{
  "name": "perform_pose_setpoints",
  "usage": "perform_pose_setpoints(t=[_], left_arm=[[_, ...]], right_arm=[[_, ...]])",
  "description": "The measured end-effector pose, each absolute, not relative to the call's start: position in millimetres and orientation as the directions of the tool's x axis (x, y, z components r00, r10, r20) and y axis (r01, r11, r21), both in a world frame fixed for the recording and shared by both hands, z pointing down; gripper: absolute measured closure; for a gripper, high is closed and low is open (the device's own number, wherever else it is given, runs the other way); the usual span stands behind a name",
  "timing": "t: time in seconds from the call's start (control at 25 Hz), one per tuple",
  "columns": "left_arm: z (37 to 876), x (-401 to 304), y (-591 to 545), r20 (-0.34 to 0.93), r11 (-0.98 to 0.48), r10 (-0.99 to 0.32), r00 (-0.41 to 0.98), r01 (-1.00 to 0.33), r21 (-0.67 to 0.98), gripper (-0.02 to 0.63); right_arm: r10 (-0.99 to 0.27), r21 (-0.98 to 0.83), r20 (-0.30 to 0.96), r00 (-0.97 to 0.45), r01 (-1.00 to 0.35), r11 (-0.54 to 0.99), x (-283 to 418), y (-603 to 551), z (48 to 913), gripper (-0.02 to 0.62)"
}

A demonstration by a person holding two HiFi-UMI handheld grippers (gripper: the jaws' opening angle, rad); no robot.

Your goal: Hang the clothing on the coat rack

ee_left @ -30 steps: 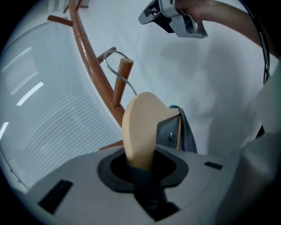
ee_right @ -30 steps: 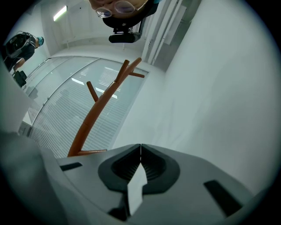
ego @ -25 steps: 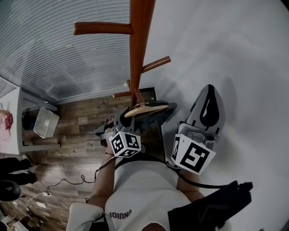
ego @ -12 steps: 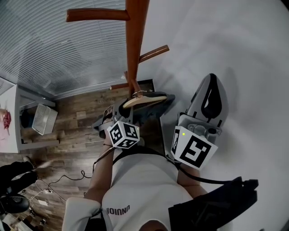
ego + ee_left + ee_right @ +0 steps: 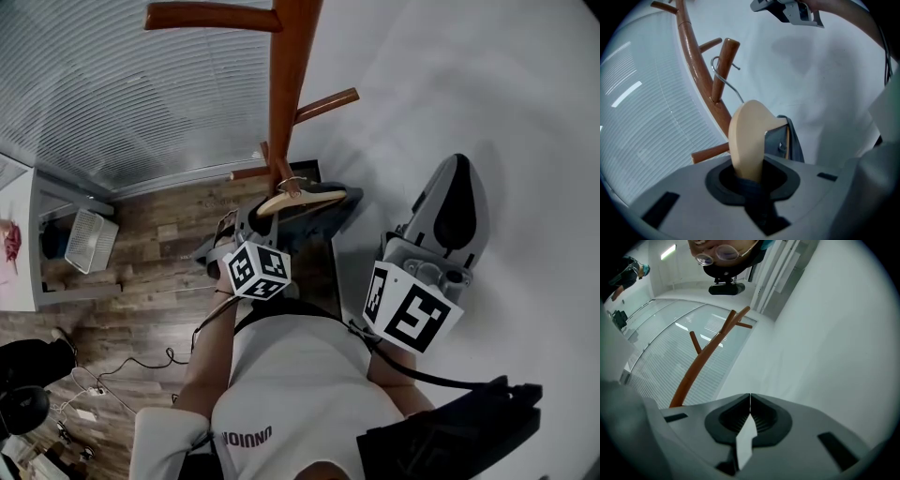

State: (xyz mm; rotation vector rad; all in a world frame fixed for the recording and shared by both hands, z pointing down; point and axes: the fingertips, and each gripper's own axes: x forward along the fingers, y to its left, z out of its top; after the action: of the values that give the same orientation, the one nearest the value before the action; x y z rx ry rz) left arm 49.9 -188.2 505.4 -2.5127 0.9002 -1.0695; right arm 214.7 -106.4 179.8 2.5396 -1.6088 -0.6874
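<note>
Top of coat rack cut off; clothing (dark) mostly hidden.

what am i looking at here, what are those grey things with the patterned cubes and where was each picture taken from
There is no robot here. A person holds a two-jaw grabbing tool in each hand. One picture comes from a camera on the person's head looking down. The other two come from cameras riding on each tool.

The left gripper, whose jaws have just been closing, grips the end of a pale wooden hanger carrying a dark grey garment. The hanger's wire hook sits at a peg of the brown wooden coat rack.

The right gripper is shut and empty, facing a white wall. Below is a wood-plank floor.
</note>
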Motion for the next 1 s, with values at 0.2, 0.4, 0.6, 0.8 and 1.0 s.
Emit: perform_pose_setpoints(t=[0.2,0.4,0.6,0.8,1.0], left_arm=[[510,53,-195,0.555,-0.779,-0.627,0.547,-0.446,-0.44,0.526],[514,52,-198,0.561,-0.787,-0.617,0.552,-0.45,-0.423,0.529],[519,49,-196,0.575,-0.797,-0.603,0.553,-0.456,-0.397,0.531],[523,52,-210,0.574,-0.801,-0.597,0.561,-0.445,-0.399,0.535],[527,53,-210,0.578,-0.799,-0.601,0.553,-0.444,-0.406,0.542]], right_arm=[[-0.874,0.295,-0.34,0.348,-0.843,-0.45,213,-108,178,0.574],[-0.875,0.297,-0.34,0.345,-0.844,-0.447,211,-108,178,0.574],[-0.885,0.298,-0.316,0.343,-0.849,-0.435,211,-107,184,0.574],[-0.877,0.303,-0.336,0.343,-0.843,-0.445,210,-111,179,0.574],[-0.876,0.31,-0.341,0.342,-0.838,-0.448,213,-114,175,0.574]])
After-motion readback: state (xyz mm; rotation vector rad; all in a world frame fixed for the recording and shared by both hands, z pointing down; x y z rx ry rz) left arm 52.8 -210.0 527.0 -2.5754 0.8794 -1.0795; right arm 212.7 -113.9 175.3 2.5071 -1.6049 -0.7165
